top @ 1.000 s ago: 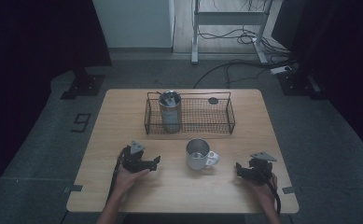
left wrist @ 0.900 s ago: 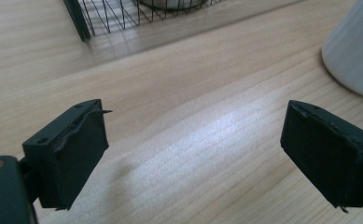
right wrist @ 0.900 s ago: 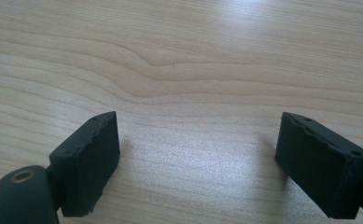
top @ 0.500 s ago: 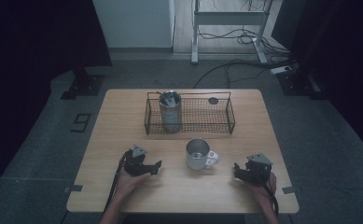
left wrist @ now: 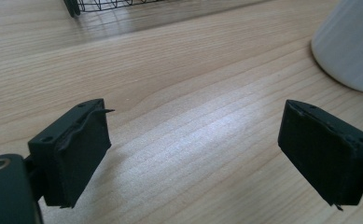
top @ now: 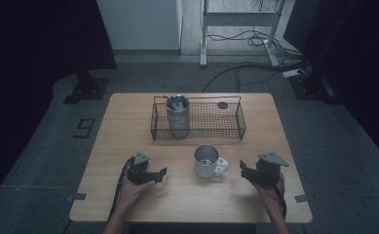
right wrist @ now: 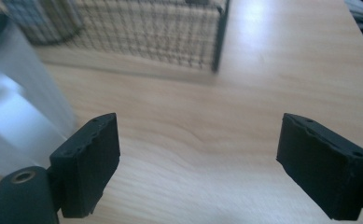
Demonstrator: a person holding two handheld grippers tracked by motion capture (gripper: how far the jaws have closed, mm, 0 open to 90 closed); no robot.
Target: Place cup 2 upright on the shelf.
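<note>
Below the centre of the high view, the mug (top: 207,161) stands upright on the worktop (top: 128,122), handle toward the right tongs (top: 243,171), which sit nearer it than the left tongs (top: 162,173). Seen from the left tongs (left wrist: 193,154), open, empty and just closing somewhat, the mug (left wrist: 352,42) fills the upper right. Seen from the right tongs (right wrist: 198,163), wide open and empty, the mug (right wrist: 16,107) blurs at left.

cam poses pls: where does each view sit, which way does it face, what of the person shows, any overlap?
High view: above the person's side, looking forward and down at the table; forearms, left gripper, right gripper.
Left gripper view: low, along its open jaws; mug upper right.
Right gripper view: low, along its open jaws; mug left.
Shared: mug, wire basket.
</note>
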